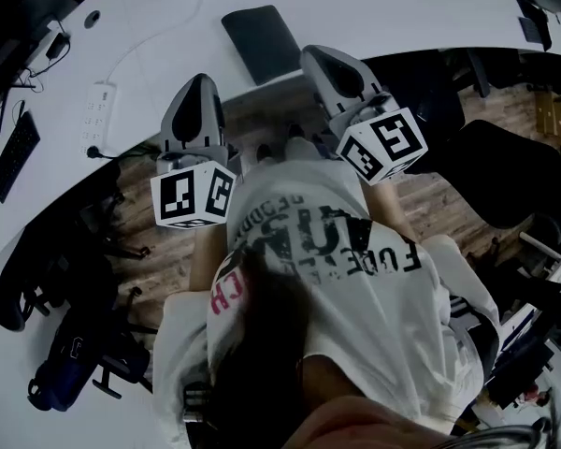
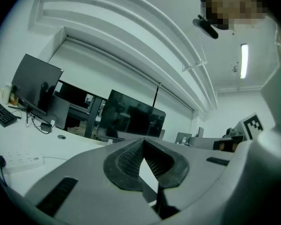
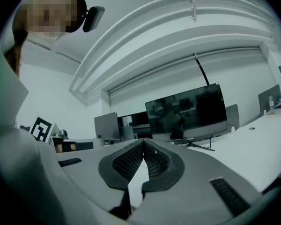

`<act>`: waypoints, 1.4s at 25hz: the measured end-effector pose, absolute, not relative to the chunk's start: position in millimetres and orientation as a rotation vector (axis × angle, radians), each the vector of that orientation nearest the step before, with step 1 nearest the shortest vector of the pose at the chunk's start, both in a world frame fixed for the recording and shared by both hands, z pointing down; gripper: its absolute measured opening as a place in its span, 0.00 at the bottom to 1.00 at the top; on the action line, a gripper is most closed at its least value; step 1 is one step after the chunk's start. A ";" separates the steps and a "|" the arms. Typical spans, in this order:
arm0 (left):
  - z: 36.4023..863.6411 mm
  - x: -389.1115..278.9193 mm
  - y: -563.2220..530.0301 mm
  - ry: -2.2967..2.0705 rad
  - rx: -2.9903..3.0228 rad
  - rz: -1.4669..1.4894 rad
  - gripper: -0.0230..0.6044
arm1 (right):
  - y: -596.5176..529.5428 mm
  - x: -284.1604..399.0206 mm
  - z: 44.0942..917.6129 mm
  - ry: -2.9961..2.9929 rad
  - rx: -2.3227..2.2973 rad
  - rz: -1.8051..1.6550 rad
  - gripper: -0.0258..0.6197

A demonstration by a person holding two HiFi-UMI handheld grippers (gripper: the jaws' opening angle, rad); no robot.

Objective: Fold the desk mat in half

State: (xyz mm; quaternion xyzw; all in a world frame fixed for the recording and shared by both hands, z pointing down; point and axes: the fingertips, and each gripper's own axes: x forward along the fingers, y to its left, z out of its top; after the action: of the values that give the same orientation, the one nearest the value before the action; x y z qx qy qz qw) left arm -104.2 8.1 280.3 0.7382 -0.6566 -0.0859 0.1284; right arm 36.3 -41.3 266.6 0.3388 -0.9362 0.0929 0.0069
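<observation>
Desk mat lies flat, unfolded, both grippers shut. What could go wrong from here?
1. Left gripper and right gripper have their jaws together; arriving like that, they would likely shove the desk mat, not pinch it.
2. The mat lies flat on the white desk; its thin edge may be hard to lift, and it could slide.

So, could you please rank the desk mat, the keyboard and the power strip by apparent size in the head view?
1. Desk mat: clearly largest.
2. Keyboard: slightly longer than the strip.
3. Power strip: close to the keyboard. The wide lens distorts the edges, so this pair is unsure.
</observation>
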 end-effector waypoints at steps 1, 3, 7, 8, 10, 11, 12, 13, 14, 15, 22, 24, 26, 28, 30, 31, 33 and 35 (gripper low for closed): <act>281.1 -103.2 9.5 -1.907 2.147 -0.248 0.04 | -39.0 35.8 268.3 -2.926 1.056 0.298 0.04; 281.3 -101.0 11.3 -1.904 2.152 -0.242 0.04 | -35.2 34.8 271.2 -2.921 1.047 0.312 0.04; 280.8 -99.7 13.7 -1.911 2.161 -0.234 0.04 | -29.6 29.7 273.2 -2.920 1.031 0.320 0.04; 281.1 -99.4 13.7 -1.910 2.161 -0.235 0.04 | -28.8 28.5 272.9 -2.921 1.028 0.320 0.04; 281.7 -98.5 13.1 -1.904 2.160 -0.239 0.04 | -27.8 26.0 272.1 -2.926 1.024 0.320 0.04; 282.1 -98.0 12.7 -1.901 2.161 -0.241 0.04 | -27.3 24.7 271.9 -2.930 1.022 0.321 0.04; 282.5 -97.7 12.5 -1.899 2.161 -0.241 0.04 | -26.6 23.5 272.1 -2.932 1.019 0.323 0.04; 282.9 -97.5 12.4 -1.898 2.160 -0.241 0.04 | -25.9 22.5 272.6 -2.932 1.016 0.324 0.04; 283.2 -97.7 12.2 -1.898 2.159 -0.242 0.04 | -25.2 21.7 273.3 -2.931 1.013 0.326 0.04; 283.5 -98.1 11.9 -1.899 2.158 -0.244 0.04 | -24.8 21.1 273.8 -2.930 1.011 0.326 0.04; 286.4 -98.6 10.0 -1.886 2.152 -0.251 0.04 | -26.9 23.0 277.0 -2.911 1.032 0.329 0.04; 286.7 -98.3 9.6 -1.881 2.152 -0.253 0.04 | -27.1 23.4 277.8 -2.907 1.036 0.328 0.04; 286.6 -98.7 9.2 -1.877 2.152 -0.256 0.04 | -27.5 22.9 278.1 -2.904 1.038 0.330 0.04; 286.7 -99.9 9.0 -1.876 2.151 -0.257 0.04 | -27.7 21.9 278.6 -2.901 1.039 0.329 0.04; 287.3 -101.9 8.9 -1.876 2.148 -0.258 0.04 | -27.9 20.5 278.8 -2.898 1.041 0.331 0.04; 287.5 -103.0 8.7 -1.875 2.148 -0.258 0.04 | -28.0 20.0 278.8 -2.897 1.043 0.331 0.04; 287.9 -104.4 8.1 -1.872 2.147 -0.258 0.04 | -28.5 19.4 278.9 -2.893 1.048 0.329 0.04; 288.9 -104.8 7.3 -1.868 2.147 -0.259 0.04 | -29.2 19.6 279.7 -2.890 1.054 0.328 0.04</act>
State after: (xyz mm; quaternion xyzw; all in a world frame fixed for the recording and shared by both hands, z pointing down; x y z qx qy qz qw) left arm -104.8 7.3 288.9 0.7438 -0.6471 -0.0896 0.1415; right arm 19.6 -29.2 279.7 0.3405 -0.9339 0.1060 0.0242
